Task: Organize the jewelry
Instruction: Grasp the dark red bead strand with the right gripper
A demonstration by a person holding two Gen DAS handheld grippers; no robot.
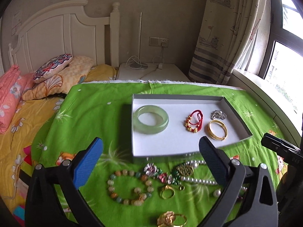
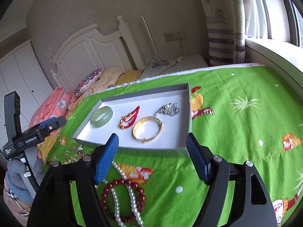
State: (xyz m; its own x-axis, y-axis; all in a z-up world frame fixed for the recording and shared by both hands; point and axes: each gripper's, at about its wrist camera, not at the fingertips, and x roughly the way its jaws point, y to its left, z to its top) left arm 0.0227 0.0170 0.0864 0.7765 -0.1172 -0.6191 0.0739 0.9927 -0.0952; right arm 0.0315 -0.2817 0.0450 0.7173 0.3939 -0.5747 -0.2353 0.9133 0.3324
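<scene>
A shallow white box (image 1: 170, 147) (image 2: 170, 141) sits on the green cloth. It holds a jade bangle (image 1: 150, 122) (image 2: 101, 116), a red cord bracelet (image 1: 194, 121) (image 2: 129, 118), a gold bangle (image 1: 217, 130) (image 2: 147, 129) and a silver piece (image 1: 218, 114) (image 2: 167, 109). In front of it lie a stone bead bracelet (image 1: 130, 186), an enamel brooch chain (image 1: 161, 174), a pearl necklace (image 1: 198, 179) (image 2: 123, 189), a gold ring (image 1: 167, 191), a gold flower ring (image 1: 171, 220) and a dark red bead bracelet (image 2: 123, 194). My left gripper (image 1: 151, 157) is open above the loose pieces. My right gripper (image 2: 152, 155) is open at the box's near edge.
The green cloth (image 1: 90, 113) (image 2: 236, 132) covers the work surface. A bed with pillows (image 1: 53, 71) lies at the left. A white nightstand (image 1: 151, 71) with cables stands behind, and a curtain (image 1: 223, 37) and window sill stand at the right.
</scene>
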